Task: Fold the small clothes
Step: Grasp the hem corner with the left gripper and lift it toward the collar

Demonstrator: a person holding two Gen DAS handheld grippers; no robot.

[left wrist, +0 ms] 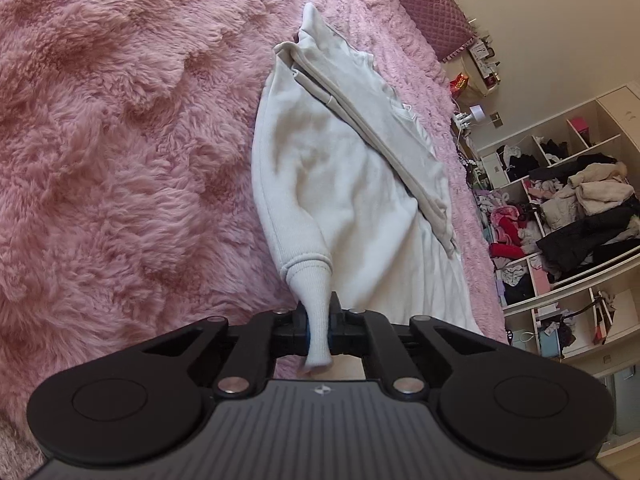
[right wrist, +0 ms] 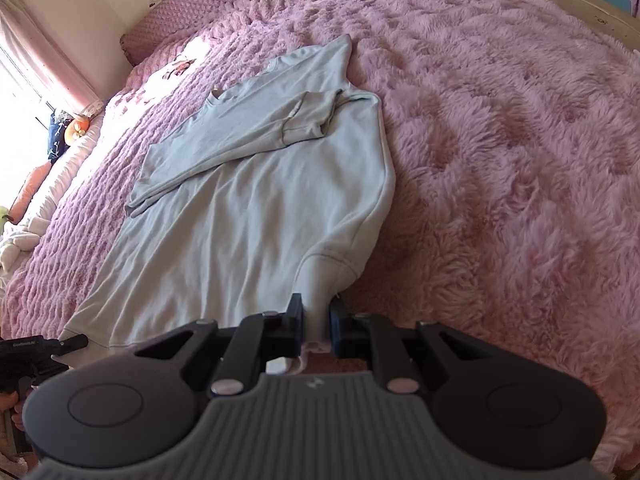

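Note:
A white long-sleeved sweatshirt (left wrist: pixel 352 184) lies on the pink fluffy bedspread (left wrist: pixel 120 140); it also shows in the right wrist view (right wrist: pixel 256 200). One sleeve (left wrist: pixel 384 144) is folded across its body. My left gripper (left wrist: pixel 318 316) is shut on the ribbed cuff (left wrist: pixel 314 304) of the other sleeve, which hangs through the jaws. My right gripper (right wrist: pixel 316 316) is shut on a sleeve cuff (right wrist: pixel 318 320) at the garment's near right edge. Another black gripper (right wrist: pixel 40 354) shows at the left edge of the right wrist view.
A purple quilted headboard (left wrist: pixel 424 4) runs along the bed's far side. Open shelves stuffed with clothes (left wrist: pixel 568 208) stand to the right of the bed. Pillows and soft toys (right wrist: pixel 32 184) lie by the window.

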